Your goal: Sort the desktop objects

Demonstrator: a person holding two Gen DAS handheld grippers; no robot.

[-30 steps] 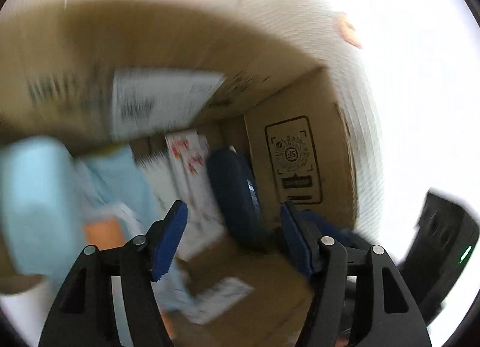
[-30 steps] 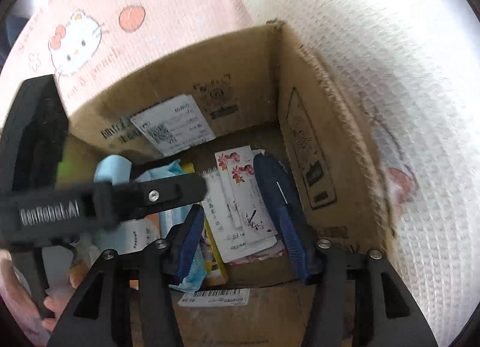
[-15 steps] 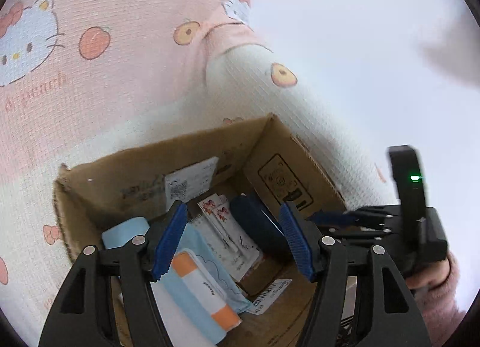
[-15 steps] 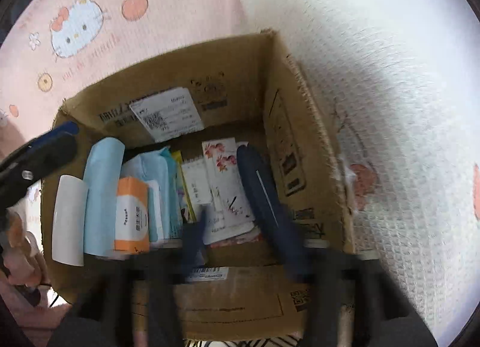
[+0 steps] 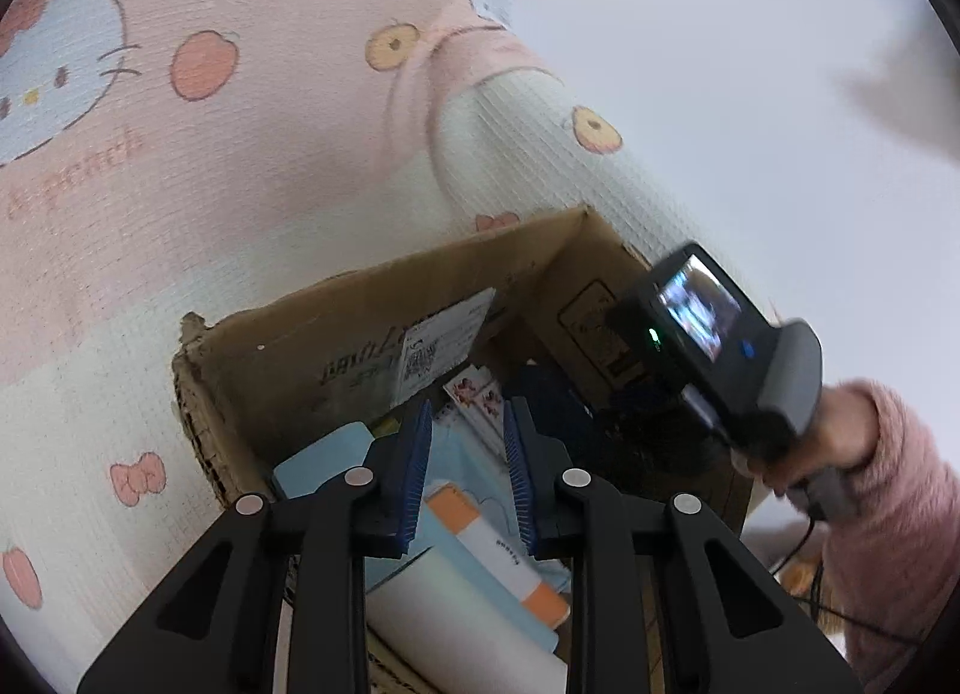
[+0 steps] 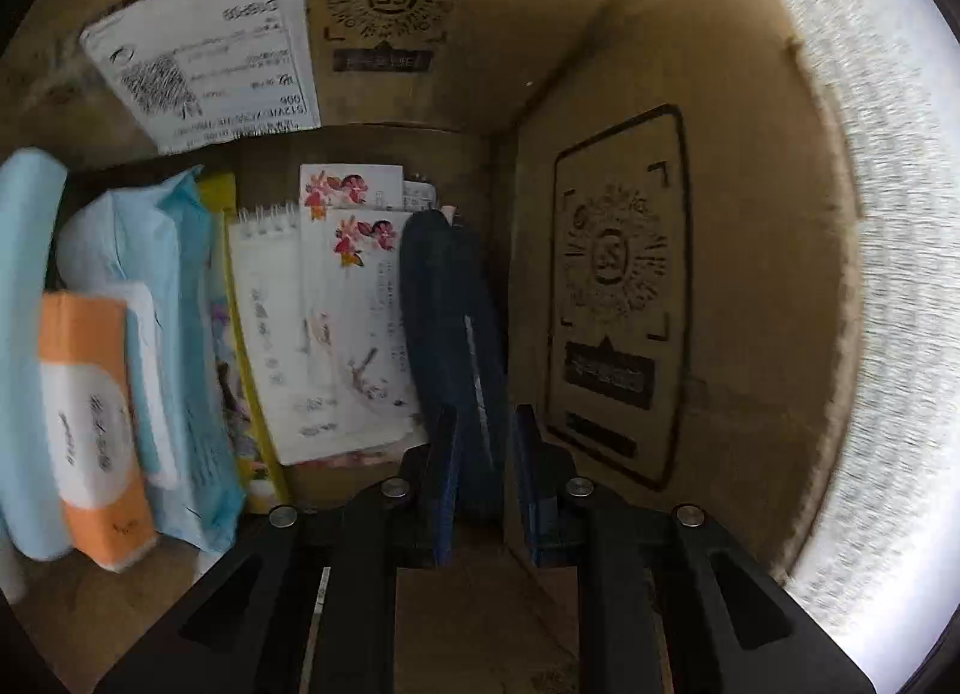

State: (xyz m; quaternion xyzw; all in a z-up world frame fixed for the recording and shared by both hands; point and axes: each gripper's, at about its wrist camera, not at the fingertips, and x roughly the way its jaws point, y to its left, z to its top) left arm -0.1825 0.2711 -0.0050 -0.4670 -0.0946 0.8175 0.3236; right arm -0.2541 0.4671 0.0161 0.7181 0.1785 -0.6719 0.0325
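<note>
A cardboard box [image 5: 300, 358] holds packs and booklets standing on edge. In the right wrist view my right gripper [image 6: 483, 478] is down inside the box [image 6: 750, 274], its jaws narrowed around the near end of a dark blue case [image 6: 447, 322] that stands against the right wall. Whether the pads press on it I cannot tell. Beside the case are flowered cards [image 6: 354, 298], a spiral notepad [image 6: 267, 310], light blue packs [image 6: 156, 298] and an orange-and-white tissue pack [image 6: 90, 418]. My left gripper [image 5: 467, 472] hovers above the box, jaws narrow and empty; the right gripper's body [image 5: 720, 346] shows there.
The box stands on a pink and cream Hello Kitty cloth [image 5: 150, 112]. A shipping label [image 6: 210, 52] is stuck on the far inner wall. A white roll [image 5: 468, 628] lies at the box's near end.
My right gripper has dropped into the box and its jaws have narrowed around the dark blue case. My left gripper has risen above the box and its jaws have closed in.
</note>
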